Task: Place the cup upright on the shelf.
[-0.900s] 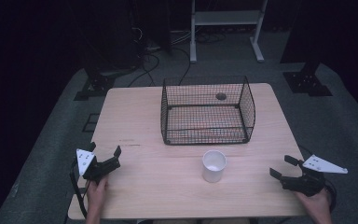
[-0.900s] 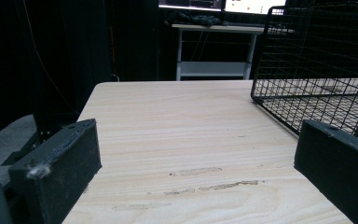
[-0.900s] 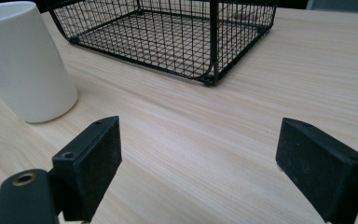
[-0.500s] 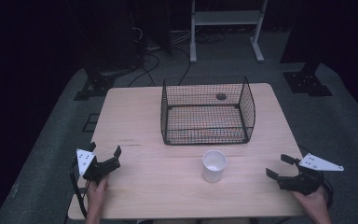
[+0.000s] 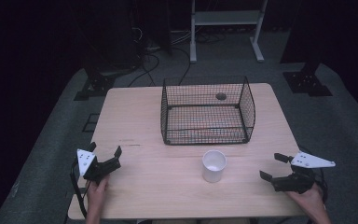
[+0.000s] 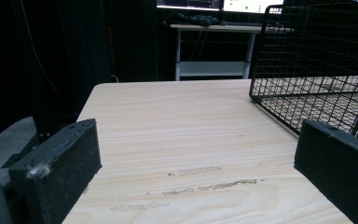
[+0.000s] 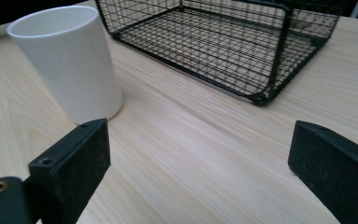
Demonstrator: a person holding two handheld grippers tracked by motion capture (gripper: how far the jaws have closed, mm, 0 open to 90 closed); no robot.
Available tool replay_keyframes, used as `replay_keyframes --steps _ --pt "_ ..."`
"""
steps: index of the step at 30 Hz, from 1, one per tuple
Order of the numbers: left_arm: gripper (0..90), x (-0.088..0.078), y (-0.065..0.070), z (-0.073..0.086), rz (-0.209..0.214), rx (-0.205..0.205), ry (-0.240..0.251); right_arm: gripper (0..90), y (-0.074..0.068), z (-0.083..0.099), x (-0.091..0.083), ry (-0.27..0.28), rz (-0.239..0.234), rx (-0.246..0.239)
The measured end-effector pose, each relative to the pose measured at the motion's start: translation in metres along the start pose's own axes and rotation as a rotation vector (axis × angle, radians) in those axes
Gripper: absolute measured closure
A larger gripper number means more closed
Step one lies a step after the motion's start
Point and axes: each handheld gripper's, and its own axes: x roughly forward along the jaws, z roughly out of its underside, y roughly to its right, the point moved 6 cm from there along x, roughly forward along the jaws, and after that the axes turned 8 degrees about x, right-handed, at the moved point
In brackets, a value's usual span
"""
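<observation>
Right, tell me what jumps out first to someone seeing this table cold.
The black wire basket stands out first, empty at the far middle of the wooden table. Just in front of it stands a white cup, upright and alone. At the near edge, the left hand-held gripper and the right hand-held gripper sit with jaws open and nothing in them, the right one angled toward the cup.

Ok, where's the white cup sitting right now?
In the high view the white cylindrical cup stands upright on the wooden table, just in front of the black wire basket, nearer the right tool, whose jaws stand open, apart from it.
</observation>
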Motion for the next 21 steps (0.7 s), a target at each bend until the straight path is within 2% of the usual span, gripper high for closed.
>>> replay_keyframes --steps 2,12,21 --pt "0.0 0.0 0.0 0.0 0.001 0.001 0.0 4.8 -0.004 -0.003 0.001 0.001 -0.019 -0.012" --pt "0.0 0.0 0.0 0.0 0.002 -0.001 0.001 3.2 -0.013 -0.008 0.01 -0.028 -0.044 -0.044" --pt "0.0 0.0 0.0 0.0 0.001 -0.001 0.002 2.6 -0.022 -0.017 0.014 -0.026 -0.076 -0.063"
